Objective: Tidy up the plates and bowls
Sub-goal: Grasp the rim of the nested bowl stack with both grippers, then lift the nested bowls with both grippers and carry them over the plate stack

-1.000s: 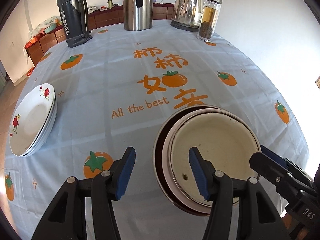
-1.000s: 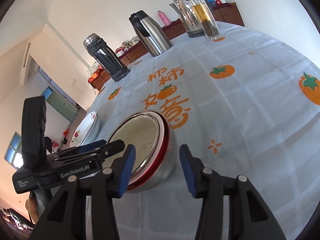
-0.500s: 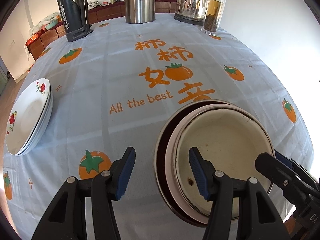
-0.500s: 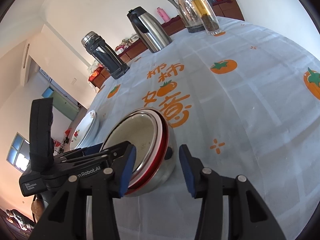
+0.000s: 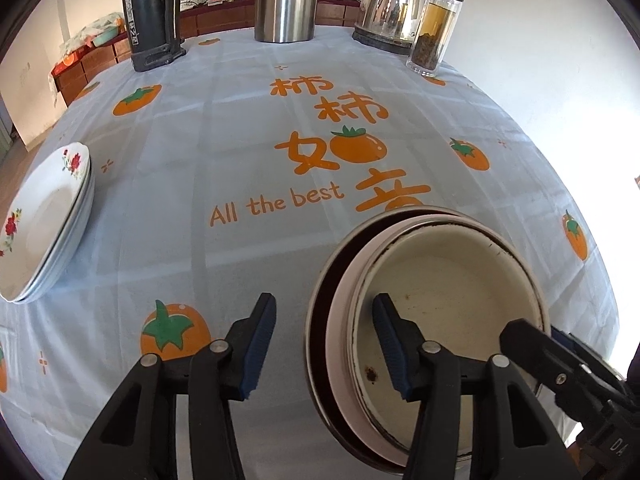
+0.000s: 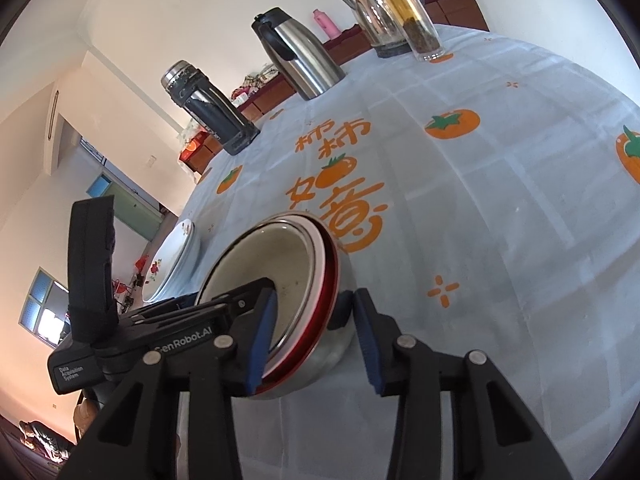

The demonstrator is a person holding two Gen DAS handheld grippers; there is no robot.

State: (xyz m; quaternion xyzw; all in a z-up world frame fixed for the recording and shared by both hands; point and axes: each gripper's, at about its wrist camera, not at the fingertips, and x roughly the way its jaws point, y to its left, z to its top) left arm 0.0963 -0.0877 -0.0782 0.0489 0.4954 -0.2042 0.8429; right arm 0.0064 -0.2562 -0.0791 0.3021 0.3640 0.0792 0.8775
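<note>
A stack of nested bowls (image 5: 448,300), cream enamel inside a pink one and a dark red metal one, sits on the table near its front right; it also shows in the right wrist view (image 6: 296,276). My left gripper (image 5: 324,344) is open, its jaws straddling the stack's left rim. My right gripper (image 6: 312,340) is open, its jaws straddling the stack's right rim. A stack of white floral plates (image 5: 44,220) lies at the left edge, also seen in the right wrist view (image 6: 176,260).
At the table's far side stand a black thermos (image 5: 150,16), a steel carafe (image 5: 286,0), an electric kettle (image 5: 390,8) and a glass tea bottle (image 5: 434,28). The tablecloth (image 5: 240,160) is pale blue with orange persimmons.
Both grippers have moved in closer on the bowl stack, so their open jaws now reach over its rim from either side. The bowls and plates have not moved.
</note>
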